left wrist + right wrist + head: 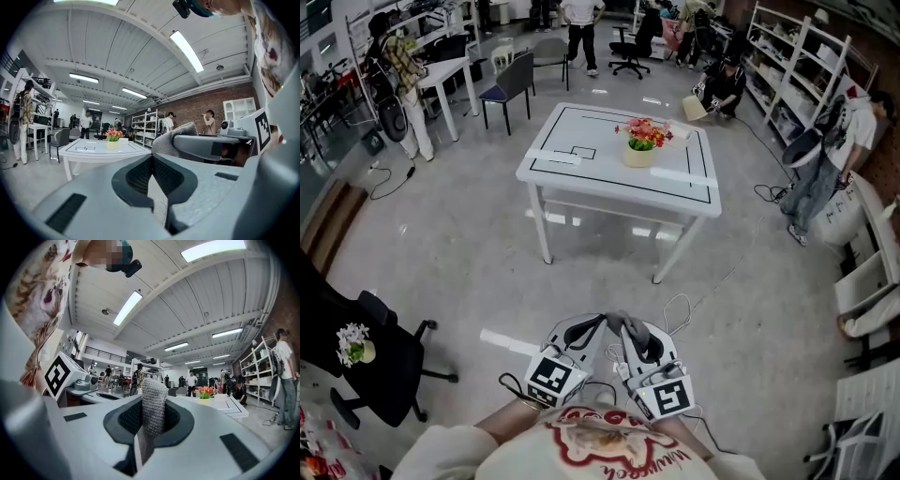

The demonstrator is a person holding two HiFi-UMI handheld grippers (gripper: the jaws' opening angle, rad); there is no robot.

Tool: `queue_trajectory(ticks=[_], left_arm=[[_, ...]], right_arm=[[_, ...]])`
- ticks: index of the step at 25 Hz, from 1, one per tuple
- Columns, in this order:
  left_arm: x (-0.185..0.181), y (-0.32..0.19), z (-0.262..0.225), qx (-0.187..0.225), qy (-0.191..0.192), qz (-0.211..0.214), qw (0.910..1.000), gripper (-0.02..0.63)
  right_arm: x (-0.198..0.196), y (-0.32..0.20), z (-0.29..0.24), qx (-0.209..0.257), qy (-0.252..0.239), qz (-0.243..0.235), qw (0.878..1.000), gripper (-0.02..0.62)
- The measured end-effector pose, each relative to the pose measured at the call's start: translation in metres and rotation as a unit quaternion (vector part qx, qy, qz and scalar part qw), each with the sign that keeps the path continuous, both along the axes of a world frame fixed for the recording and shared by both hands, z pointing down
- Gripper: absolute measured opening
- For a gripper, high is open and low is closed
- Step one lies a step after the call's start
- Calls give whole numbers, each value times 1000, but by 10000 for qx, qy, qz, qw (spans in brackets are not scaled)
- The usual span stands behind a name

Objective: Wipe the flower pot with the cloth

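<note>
Two grippers hung side by side: the left gripper (152, 161) had its dark, cross-hatched pads pressed together on nothing, while the right gripper (149, 425) was clamped on the cloth (153, 399), a grey, coarse-knit strip standing upright between its fingers and flopping over just past the tips. The pot (640, 155) stood well ahead of both sets of fingers on the table (581, 173), so no wiping had begun. The pot looked small, round and smooth-walled, pale cream, topped by bright flowers (645, 133); the tabletop looked white, hard and slick. Rubbed one-handed, such a light pot would probably slide or tip, so the empty left fingers likely needed to steady it. The soft knit, pinched only along a narrow fold, might also drag out of the pads or snag the flowers.
</note>
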State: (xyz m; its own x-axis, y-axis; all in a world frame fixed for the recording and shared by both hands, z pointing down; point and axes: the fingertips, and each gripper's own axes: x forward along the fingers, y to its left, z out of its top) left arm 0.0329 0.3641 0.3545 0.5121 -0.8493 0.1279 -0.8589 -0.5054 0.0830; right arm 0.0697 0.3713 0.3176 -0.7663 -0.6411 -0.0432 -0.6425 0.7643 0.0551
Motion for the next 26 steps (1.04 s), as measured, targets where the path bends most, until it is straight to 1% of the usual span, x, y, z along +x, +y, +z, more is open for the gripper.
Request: queue_trajectory(ticks=[5, 11, 16, 20, 26], left_arm=[[-4, -2, -1, 7, 16, 12, 10000, 2], [-3, -1, 0, 3, 45, 55, 10000, 2], [-2, -1, 0, 15, 36, 72, 10000, 2], [-3, 2, -1, 25, 27, 51, 10000, 2], [-5, 2, -4, 80, 10, 29, 10000, 2]], right_arm=[[-4, -1, 0, 6, -4, 18, 10000, 26], [-4, 0, 1, 3, 50, 46, 10000, 26], [-4, 1, 0, 1, 1, 50, 10000, 26], [-4, 3, -1, 52, 65, 29, 10000, 26], [-7, 4, -2, 36, -30, -6, 10000, 26]])
